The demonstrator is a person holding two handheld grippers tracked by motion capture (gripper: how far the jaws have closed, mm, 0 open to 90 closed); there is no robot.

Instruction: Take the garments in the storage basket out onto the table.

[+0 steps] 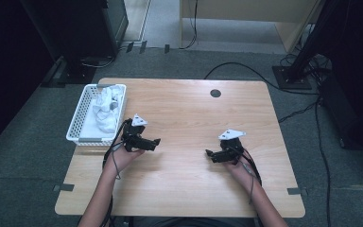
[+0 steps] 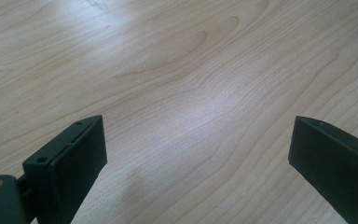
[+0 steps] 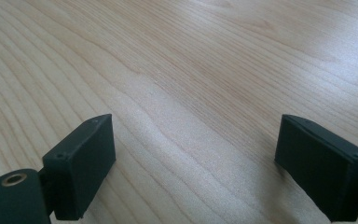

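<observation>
I hold my left gripper (image 1: 157, 141) and right gripper (image 1: 208, 152) wide apart over the pale wooden table (image 1: 189, 113), both jaws gaping, gripping nothing; the white slotted plastic basket (image 1: 79, 117) of crumpled white cloth (image 1: 105, 108) sits just beyond the left gripper.

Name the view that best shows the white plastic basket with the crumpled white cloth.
The high view: the white plastic basket sits whole at the table's left edge, the crumpled white cloth inside. Both gripper views look at bare wood past open jaws.
</observation>
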